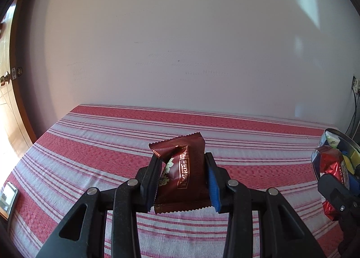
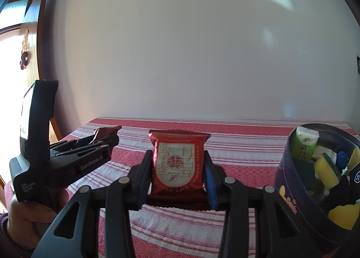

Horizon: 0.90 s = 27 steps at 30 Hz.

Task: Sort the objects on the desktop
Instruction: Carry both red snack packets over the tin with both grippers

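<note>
My left gripper (image 1: 182,161) is shut on a dark brown chocolate packet (image 1: 182,172), held upright above the red-striped tablecloth (image 1: 112,136). My right gripper (image 2: 177,157) is shut on a red-and-white wedding sweet packet (image 2: 177,163), also held upright over the cloth. In the right wrist view the left gripper (image 2: 108,138) shows at the left, in a person's hand (image 2: 24,215), with the brown packet's edge (image 2: 105,132) sticking out of it. In the left wrist view the right gripper's body (image 1: 339,192) shows at the right edge with its red packet (image 1: 330,168).
A dark round tin (image 2: 290,181) stands at the right, holding yellow sponges (image 2: 326,170), a green tissue pack (image 2: 304,145) and other items. A phone (image 1: 9,197) lies at the cloth's left edge. A white wall rises behind the table, with a wooden door (image 1: 9,59) at the left.
</note>
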### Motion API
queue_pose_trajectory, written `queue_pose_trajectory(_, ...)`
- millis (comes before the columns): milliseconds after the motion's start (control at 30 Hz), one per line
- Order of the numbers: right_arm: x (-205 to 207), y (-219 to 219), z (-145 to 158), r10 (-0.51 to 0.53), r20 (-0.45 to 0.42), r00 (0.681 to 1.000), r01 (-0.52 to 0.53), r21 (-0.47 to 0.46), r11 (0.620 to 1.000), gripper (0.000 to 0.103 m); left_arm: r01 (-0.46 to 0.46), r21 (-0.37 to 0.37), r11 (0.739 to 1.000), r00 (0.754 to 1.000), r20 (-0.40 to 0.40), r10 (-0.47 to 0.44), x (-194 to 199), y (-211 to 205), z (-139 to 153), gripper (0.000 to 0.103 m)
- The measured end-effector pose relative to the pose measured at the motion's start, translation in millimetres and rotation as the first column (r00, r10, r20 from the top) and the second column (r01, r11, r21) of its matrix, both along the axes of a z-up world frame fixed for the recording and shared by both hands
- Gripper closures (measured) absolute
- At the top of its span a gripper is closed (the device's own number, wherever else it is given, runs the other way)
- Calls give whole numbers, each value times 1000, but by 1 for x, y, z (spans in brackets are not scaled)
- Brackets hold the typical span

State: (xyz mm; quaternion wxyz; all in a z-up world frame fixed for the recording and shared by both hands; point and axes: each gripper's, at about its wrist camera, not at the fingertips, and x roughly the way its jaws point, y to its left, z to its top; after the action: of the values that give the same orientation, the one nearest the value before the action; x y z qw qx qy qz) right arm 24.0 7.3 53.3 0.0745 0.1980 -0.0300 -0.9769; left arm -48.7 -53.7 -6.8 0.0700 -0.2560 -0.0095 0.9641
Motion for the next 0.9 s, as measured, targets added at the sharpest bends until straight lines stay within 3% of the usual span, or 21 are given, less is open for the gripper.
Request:
queue_pose_trajectory(433, 13, -17, 3, -48, -43, 998, 47, -4, 999, 61, 56, 21, 998, 998, 1, -56, 2, 21, -1, 62)
queue_pose_trajectory(900, 70, -36, 21, -150, -136, 979, 159, 59, 985, 61, 202, 9, 979, 978, -52, -202, 36, 87, 19, 62)
